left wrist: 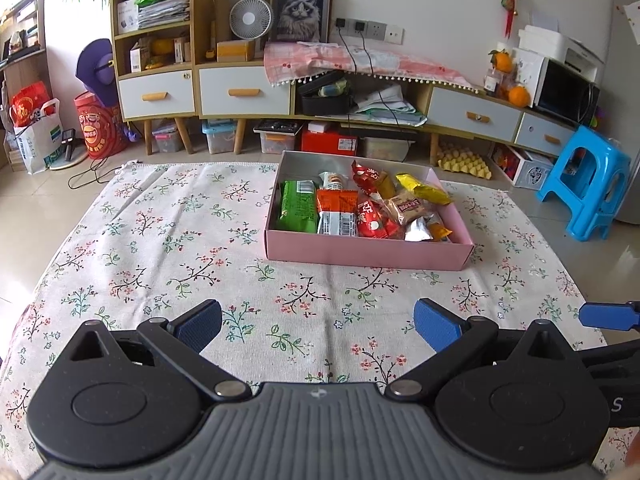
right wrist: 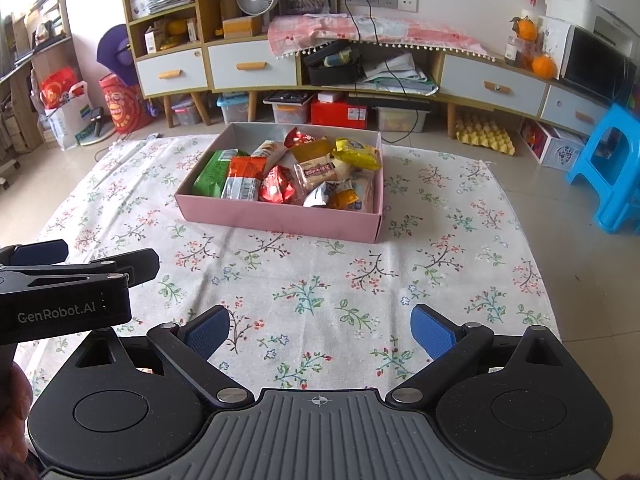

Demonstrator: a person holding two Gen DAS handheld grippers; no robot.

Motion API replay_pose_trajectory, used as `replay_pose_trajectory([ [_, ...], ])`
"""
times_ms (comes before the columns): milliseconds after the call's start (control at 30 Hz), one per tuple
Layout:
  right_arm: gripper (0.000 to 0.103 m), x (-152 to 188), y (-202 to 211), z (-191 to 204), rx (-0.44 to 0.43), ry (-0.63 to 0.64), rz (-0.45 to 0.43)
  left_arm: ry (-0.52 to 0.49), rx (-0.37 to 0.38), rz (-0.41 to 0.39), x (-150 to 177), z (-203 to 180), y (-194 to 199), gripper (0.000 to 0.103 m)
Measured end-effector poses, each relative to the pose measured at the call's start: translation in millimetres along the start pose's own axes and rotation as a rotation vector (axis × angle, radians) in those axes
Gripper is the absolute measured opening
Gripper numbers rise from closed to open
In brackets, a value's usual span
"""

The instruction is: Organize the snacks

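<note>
Left claw [left wrist: 318, 326] spread wide, holding nothing, low over the flowered cloth [left wrist: 160, 248]. Right claw [right wrist: 320, 330] likewise released and empty, just beside it. Ahead, well apart from both, pink box [left wrist: 366, 251] resting on the cloth, packed with snack packets [left wrist: 362, 206].

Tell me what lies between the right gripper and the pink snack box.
Only bare floral tablecloth lies between the open right gripper and the pink snack box; the right wrist view shows it.
</note>
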State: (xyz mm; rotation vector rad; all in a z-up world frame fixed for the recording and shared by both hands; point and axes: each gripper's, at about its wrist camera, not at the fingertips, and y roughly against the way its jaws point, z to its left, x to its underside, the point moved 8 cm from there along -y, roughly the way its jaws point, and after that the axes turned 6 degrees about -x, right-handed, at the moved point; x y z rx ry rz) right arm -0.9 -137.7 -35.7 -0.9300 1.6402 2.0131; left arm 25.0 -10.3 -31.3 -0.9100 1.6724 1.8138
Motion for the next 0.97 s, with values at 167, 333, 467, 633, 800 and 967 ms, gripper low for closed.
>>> replay_pose_trajectory([
  [167,0.099,0.2,0.1,0.1,0.001,0.002,0.000,-0.005,-0.001,-0.004,-0.3,-1.1,0.7,0.103],
  [333,0.099,0.6,-0.1,0.0,0.003,0.004,0.000,-0.014,0.000,-0.015,-0.5,-3.1,2.7,0.103],
  [467,0.099,0.5,0.6,0.5,0.004,0.006,0.000,-0.013,0.003,-0.014,-0.3,-4.1,1.7,0.103],
  [633,0.099,0.6,0.3,-1.3,0.006,0.014,0.003,-0.009,0.001,-0.007,-0.1,-3.3,0.9,0.103],
  [800,0.099,1.6,-1.3,-1.9,0.011,0.029,0.006,-0.007,-0.001,-0.002,1.0,-3.6,0.3,0.103],
  [967,0.099,2.2,-1.6,-0.9,0.019,0.031,0.005,-0.006,-0.002,-0.002,0.8,-3.8,0.3,0.103],
])
